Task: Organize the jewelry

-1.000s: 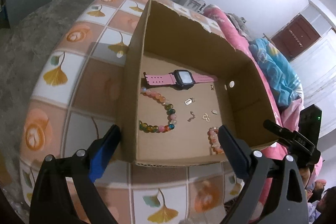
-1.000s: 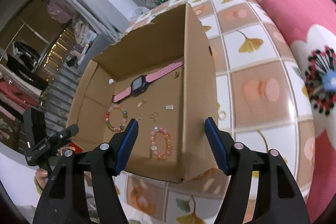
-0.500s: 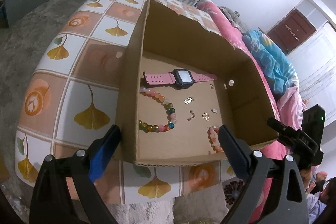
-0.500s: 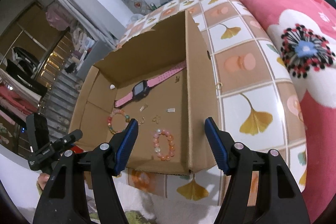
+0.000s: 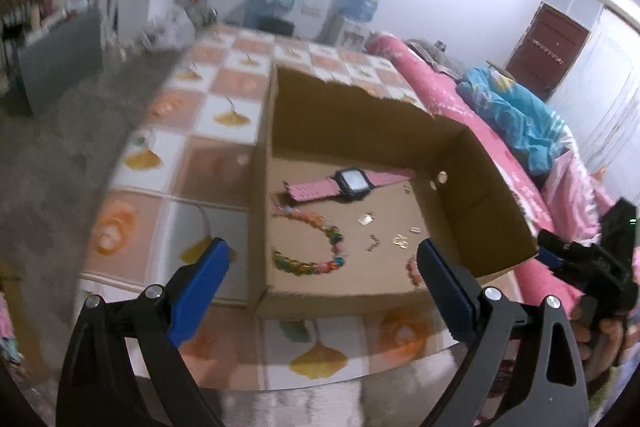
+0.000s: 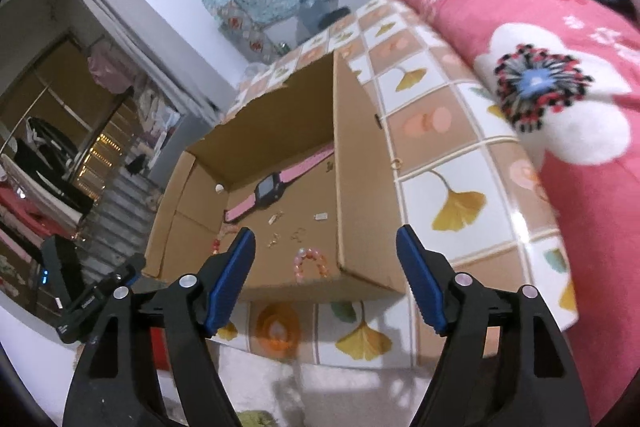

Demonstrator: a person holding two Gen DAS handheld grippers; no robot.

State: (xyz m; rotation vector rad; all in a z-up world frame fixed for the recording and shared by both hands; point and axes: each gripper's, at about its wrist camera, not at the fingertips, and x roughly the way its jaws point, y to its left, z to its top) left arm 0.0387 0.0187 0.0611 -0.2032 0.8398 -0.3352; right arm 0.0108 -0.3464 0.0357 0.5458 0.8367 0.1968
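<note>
An open cardboard box (image 5: 360, 115) (image 6: 360, 187) stands on a tiled table. Inside lie a pink-strapped watch (image 5: 352, 181) (image 6: 272, 189), a multicoloured bead bracelet (image 5: 316, 247), a pink bead bracelet (image 6: 310, 261) and several small gold pieces (image 5: 400, 239) (image 6: 298, 235). A small gold ring (image 6: 396, 164) lies on the table beside the box. My left gripper (image 5: 322, 267) is open and empty, held in front of the box's near wall. My right gripper (image 6: 326, 253) is open and empty, also in front of the box.
The table (image 5: 224, 115) (image 6: 460, 195) has a ginkgo-leaf tile pattern. A bed with a pink floral blanket (image 6: 560, 67) runs along its right side. The other gripper shows at the view edges (image 5: 588, 263) (image 6: 80, 291). Grey floor (image 5: 48, 155) lies to the left.
Both grippers have drawn back from the box and tilted up, so the box sits smaller and farther off and more of the room shows. Both stay open.
</note>
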